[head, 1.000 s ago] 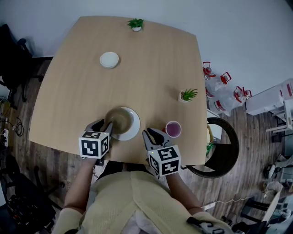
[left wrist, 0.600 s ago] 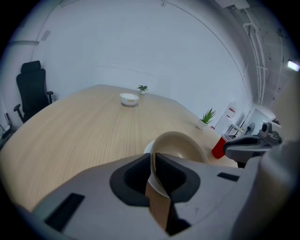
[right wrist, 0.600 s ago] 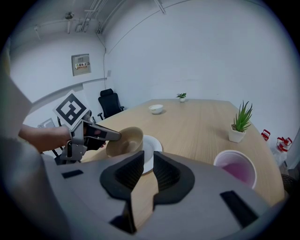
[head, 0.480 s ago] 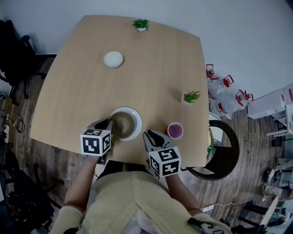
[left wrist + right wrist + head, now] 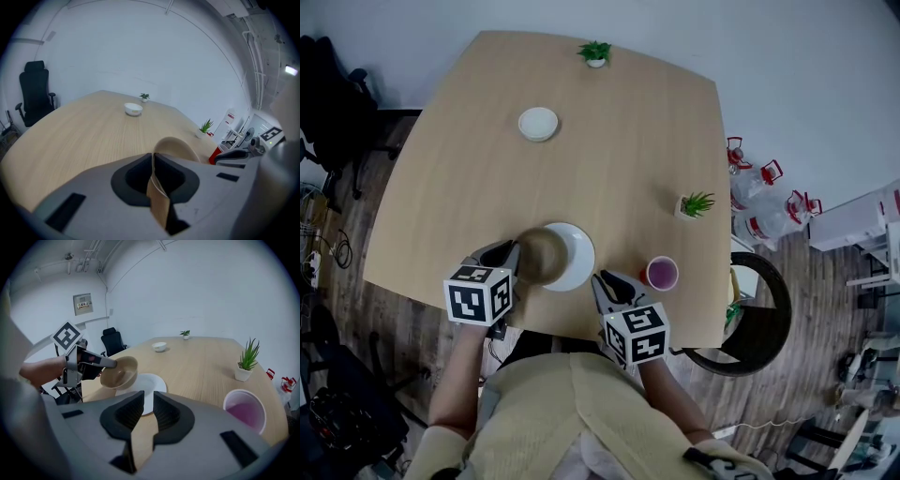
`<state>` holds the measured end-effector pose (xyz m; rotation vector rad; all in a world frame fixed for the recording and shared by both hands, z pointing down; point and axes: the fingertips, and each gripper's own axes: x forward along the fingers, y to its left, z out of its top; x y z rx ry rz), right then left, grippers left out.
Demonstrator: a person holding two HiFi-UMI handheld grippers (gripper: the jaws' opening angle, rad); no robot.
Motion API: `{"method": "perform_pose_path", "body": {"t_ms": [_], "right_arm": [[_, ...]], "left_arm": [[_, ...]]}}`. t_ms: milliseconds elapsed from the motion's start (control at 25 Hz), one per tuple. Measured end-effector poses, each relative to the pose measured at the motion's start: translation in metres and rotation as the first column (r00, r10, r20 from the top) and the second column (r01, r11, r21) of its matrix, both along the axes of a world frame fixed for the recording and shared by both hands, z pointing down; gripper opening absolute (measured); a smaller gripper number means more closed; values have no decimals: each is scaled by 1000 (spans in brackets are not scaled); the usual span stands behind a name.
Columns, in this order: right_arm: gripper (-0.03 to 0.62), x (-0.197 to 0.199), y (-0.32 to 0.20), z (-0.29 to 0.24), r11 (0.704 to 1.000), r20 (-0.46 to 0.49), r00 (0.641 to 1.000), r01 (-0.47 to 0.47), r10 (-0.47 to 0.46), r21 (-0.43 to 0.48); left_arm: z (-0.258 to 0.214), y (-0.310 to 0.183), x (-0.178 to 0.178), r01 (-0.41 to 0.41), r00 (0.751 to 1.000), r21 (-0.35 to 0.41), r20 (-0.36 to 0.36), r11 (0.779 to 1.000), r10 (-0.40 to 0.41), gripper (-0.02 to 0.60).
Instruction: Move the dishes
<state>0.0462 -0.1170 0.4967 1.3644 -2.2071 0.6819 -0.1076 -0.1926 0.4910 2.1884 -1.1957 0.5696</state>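
- Evidently, the left gripper (image 5: 514,260) had just closed, clamping the bowl (image 5: 544,255) by its 9 o'clock rim, tilted above the plate (image 5: 579,261), presumably for carrying off.
- Right gripper (image 5: 602,284) hung at the plate's 5 o'clock, jaws apart and empty.

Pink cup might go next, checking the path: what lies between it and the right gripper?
Nothing: the head view shows bare table between the right gripper and the pink cup.

White walls (image 5: 140,47); wood-plank floor (image 5: 806,309); pale wooden table (image 5: 609,159); black office chair (image 5: 35,91) at left.
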Motion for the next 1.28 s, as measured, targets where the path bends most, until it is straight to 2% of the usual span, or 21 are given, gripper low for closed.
{"method": "perform_pose_path", "body": {"t_ms": [240, 560, 680, 880, 1280], "right_arm": [[71, -6, -2, 2, 1000, -2, 1000, 29, -29, -8], [69, -11, -4, 6, 998, -6, 999, 53, -53, -20], [67, -14, -3, 7, 998, -7, 998, 62, -62, -23], [67, -18, -3, 11, 996, -8, 997, 76, -77, -35], [63, -22, 1, 14, 996, -7, 997, 80, -80, -44]], "left_arm": [[-4, -4, -48, 110, 994, 5, 23, 994, -110, 31], [5, -3, -102, 246, 969, -16, 41, 969, -245, 31], [8, 0, -117, 276, 960, -18, 55, 961, -274, 31], [15, -3, -133, 296, 949, -10, 121, 955, -292, 31], [23, -8, -168, 383, 920, -35, 105, 923, -378, 31]]}}
